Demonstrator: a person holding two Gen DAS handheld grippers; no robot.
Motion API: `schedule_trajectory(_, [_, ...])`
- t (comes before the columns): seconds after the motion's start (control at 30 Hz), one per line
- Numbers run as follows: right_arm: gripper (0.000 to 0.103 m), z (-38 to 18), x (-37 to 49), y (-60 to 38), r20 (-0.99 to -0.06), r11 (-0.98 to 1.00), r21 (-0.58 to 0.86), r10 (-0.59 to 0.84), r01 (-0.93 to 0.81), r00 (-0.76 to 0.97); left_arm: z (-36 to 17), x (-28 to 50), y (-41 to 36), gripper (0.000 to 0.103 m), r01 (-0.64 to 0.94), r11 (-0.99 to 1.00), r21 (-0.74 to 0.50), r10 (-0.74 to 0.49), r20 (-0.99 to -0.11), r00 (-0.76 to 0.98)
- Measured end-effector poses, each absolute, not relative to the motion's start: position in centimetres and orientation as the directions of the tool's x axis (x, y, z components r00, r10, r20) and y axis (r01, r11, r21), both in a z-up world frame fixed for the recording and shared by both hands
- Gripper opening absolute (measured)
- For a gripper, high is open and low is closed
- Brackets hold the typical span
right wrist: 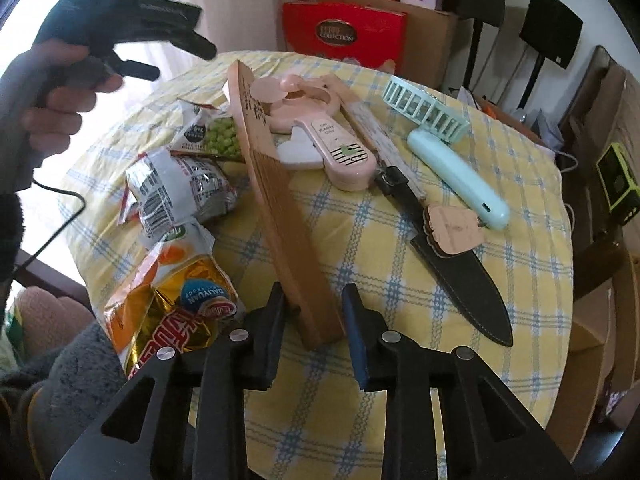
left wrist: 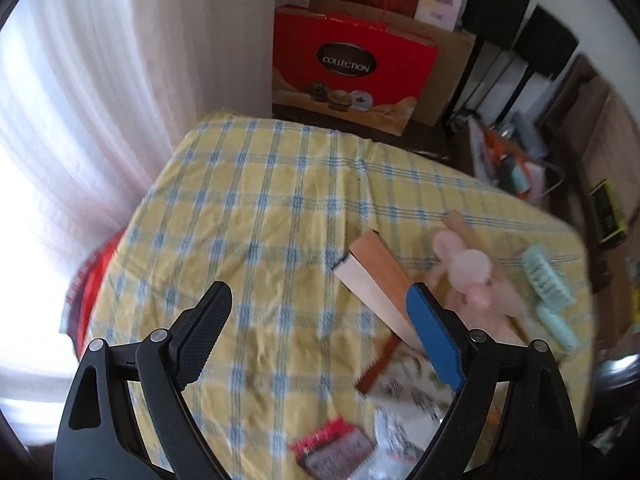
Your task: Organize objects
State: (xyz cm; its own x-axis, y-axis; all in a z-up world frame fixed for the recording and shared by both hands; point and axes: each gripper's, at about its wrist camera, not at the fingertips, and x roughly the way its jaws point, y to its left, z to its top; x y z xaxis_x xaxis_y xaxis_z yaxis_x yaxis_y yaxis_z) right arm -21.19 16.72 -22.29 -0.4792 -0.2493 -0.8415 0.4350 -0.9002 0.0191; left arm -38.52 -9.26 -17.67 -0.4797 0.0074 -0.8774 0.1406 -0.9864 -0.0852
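A closed wooden folding fan (right wrist: 280, 200) stands on its edge across the yellow checked tablecloth (right wrist: 380, 400). My right gripper (right wrist: 314, 300) is shut on its near end. To its right lie a pink handheld fan (right wrist: 332, 148), a mint handheld fan (right wrist: 456, 168) and a black sheath (right wrist: 464, 284) with a wooden tag (right wrist: 452, 232). To its left lie a pea packet (right wrist: 216, 136), a silver packet (right wrist: 180, 192) and an orange-gold packet (right wrist: 176, 300). My left gripper (left wrist: 320, 300) hangs open over bare cloth, with the wooden fan (left wrist: 376, 280) at its right finger. A hand holds the left gripper (right wrist: 180, 62) at the upper left of the right wrist view.
A red gift box (left wrist: 352, 68) and cardboard boxes stand behind the table. A white curtain (left wrist: 100, 120) hangs to the left. Black stands and floor clutter (left wrist: 516, 160) crowd the right side. A black cable (right wrist: 60, 216) runs off the table's left edge.
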Motion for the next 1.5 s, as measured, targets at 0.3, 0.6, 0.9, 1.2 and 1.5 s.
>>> schedule_trajectory(0.3, [0.027,-22.3,-20.8,16.6,-0.843,-0.896,0.025,-0.257,0.443,-0.473,-19.2,-39.8,-6.1,0.088,0.12,-0.99,-0.08,0.016,-0.887,-0.461])
schedule_trajectory(0.6, [0.027,-22.4,-21.0,16.6,-0.839,-0.897,0.036,-0.267,0.441,-0.474,-19.8,-40.5,-5.6,0.076,0.167,-0.978,-0.121,0.021,-0.863,-0.505])
schedule_trajectory(0.9, [0.027,-22.5,-21.2,17.1,-0.83,-0.895,0.08,-0.303,0.438,-0.469,-20.8,-40.9,-6.1,0.038,0.154,-0.974,-0.163,0.066,-0.864,-0.5])
schedule_trajectory(1.2, [0.026,-22.7,-21.2,17.2,-0.83,-0.891,0.086,-0.311,0.445,-0.463,-19.9,-39.8,-6.3,0.033,0.154,-0.97,-0.188,0.081,-0.848,-0.524])
schedule_trajectory(1.5, [0.025,-22.7,-21.3,17.4,-0.83,-0.892,0.093,-0.315,0.443,-0.46,-20.5,-40.2,-5.8,0.034,0.152,-0.973,-0.174,0.077,-0.863,-0.499])
